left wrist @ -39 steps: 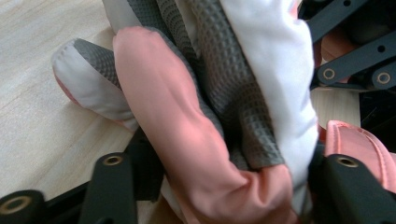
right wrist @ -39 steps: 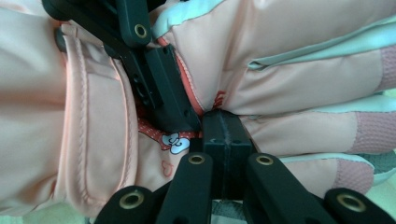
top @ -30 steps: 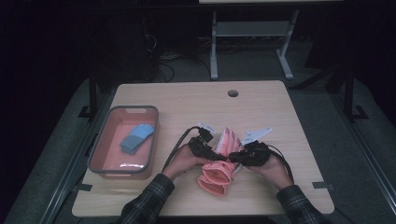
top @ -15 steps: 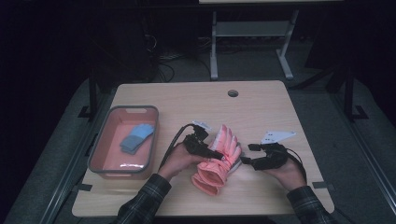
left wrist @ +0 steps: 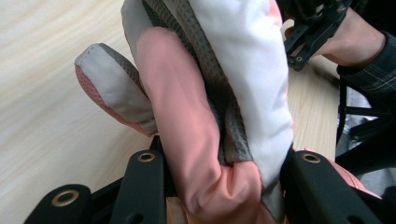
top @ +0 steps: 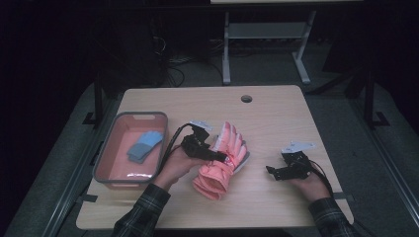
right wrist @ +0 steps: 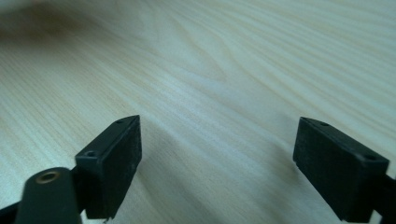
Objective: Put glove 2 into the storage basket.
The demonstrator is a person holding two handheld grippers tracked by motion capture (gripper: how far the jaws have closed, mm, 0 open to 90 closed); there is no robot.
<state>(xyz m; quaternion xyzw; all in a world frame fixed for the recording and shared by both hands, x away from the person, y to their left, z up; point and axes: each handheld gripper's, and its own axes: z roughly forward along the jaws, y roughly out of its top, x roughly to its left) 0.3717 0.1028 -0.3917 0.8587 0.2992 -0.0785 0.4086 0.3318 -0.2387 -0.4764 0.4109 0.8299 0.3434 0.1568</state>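
1. Left gripper (top: 221,156) is pinching the pink glove (top: 220,163); in the left gripper view both black jaws press into the glove's (left wrist: 210,112) bunched fabric from either side.
2. Glove lies on the wooden table (top: 276,113), just right of the tray (top: 131,148), with its fingers pointing away from the person and its cuff toward the person. Pink shell, white and grey panels on the side seen in the left gripper view; thumb (left wrist: 109,88) sticks out to one side, close over the table top.
3. Right gripper (top: 274,171) sits well to the right of the glove, apart from it, low over the table. Its jaws are spread wide; in the right gripper view only bare wood grain (right wrist: 210,70) lies between them, nothing held.
4. Right hand (top: 307,183) and its gripper (left wrist: 313,32) also show beyond the glove in the left gripper view, upper right.
5. Tray is pink with a grey rim, at the left side of the table. A blue glove (top: 145,144) lies inside it, flat on the bottom.
6. Left hand (top: 173,168) is between tray and pink glove; plaid sleeve (top: 141,217) below it.
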